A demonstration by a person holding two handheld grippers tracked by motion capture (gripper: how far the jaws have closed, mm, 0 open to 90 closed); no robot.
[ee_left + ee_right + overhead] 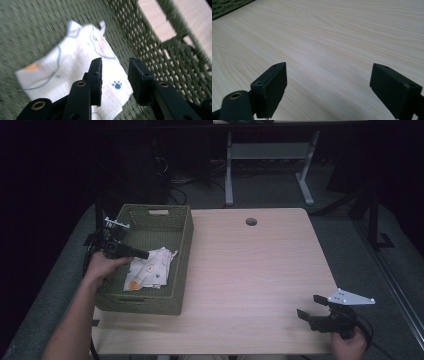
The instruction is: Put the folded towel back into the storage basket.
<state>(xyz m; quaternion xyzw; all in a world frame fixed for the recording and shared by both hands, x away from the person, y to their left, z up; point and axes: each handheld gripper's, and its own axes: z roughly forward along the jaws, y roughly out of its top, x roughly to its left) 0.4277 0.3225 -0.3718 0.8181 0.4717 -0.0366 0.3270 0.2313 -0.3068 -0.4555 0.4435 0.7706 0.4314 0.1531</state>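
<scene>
Left hand-held gripper [142, 254]: positioned inside the green woven basket [183, 237], above the printed white cloth [150, 270]. In the left gripper view its jaws stand part open with a narrow gap; nothing is between the pads, and the left hand-held gripper [114, 72] hangs just over the cloth [62, 67]. Contact with the cloth cannot be confirmed. The cloth lies crumpled on the basket floor, toward the basket's right wall, with a paw print and an orange mark visible.

Right hand-held gripper [306, 306]: near the worktop's [250, 270] front right corner, jaws wide apart, holding nothing. In the right gripper view the right hand-held gripper [328, 87] looks across bare wood.

Obscured: the left gripper view is blurred, so the cloth's pattern is hard to read. The basket's near wall hides the cloth's lower edge in the high view. The left forearm is cut off at the bottom of that view.

Clearance: the basket sits along the worktop's left edge, its left wall slightly overhanging. The basket wall [160, 50] stands close beside the left jaws. Open wood runs from the basket to the right edge.
</scene>
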